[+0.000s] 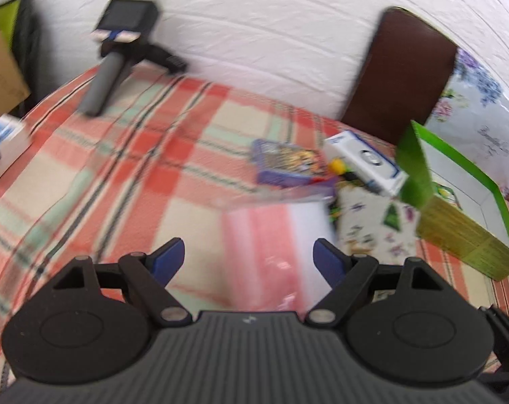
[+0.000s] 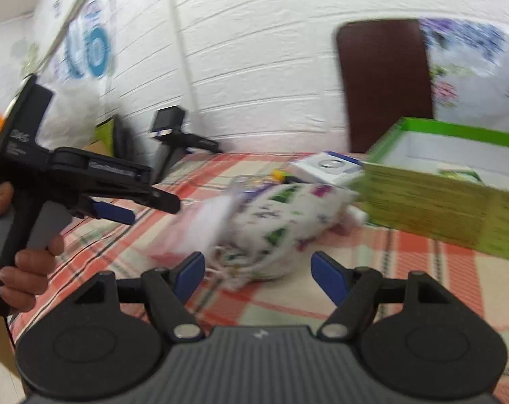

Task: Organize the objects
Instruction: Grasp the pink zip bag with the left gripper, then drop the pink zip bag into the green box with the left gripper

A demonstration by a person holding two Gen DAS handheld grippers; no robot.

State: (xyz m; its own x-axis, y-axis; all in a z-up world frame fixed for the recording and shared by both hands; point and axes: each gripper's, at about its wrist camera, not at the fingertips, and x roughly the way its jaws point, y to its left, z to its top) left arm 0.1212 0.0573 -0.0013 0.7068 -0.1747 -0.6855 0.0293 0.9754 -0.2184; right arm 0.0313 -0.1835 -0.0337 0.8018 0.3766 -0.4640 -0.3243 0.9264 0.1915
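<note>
The left gripper (image 1: 247, 256) hangs low over the table (image 1: 96, 175), which is covered by a red, cream and green plaid cloth; its blue-tipped fingers (image 1: 168, 257) are spread wide with nothing between them. Directly ahead of that gap lies a blurred pink and white packet in clear film (image 1: 271, 235), so the spread reads as a setup to take it from the cloth.

The right gripper (image 2: 256, 269) is likewise parted and empty, its fingers (image 2: 326, 276) framing a soft white pouch printed with small green and purple figures (image 2: 281, 215) that lies slumped on the cloth. The right wrist view also catches the left tool from the side, held in a bare hand (image 2: 22, 269).

The loose items sit bunched together near the far right of the table: a purple flat card pack with a colourful picture (image 1: 284, 165), a white box with blue edging and a round emblem (image 1: 368, 165), and a small yellow-capped object (image 1: 336, 165) between them. Just beside the cluster stands an open green cardboard box with a white inside (image 1: 466, 215), its flap raised. Judged from the task, it is the likely container, and keeping it next to the pile shortens each transfer. Something green already lies inside it; what it is cannot be told.

A dark brown chair back (image 1: 399, 70) stands behind the table, and a spare black gripper with a grey handle (image 1: 119, 54) rests at the far left, well apart from the work.
</note>
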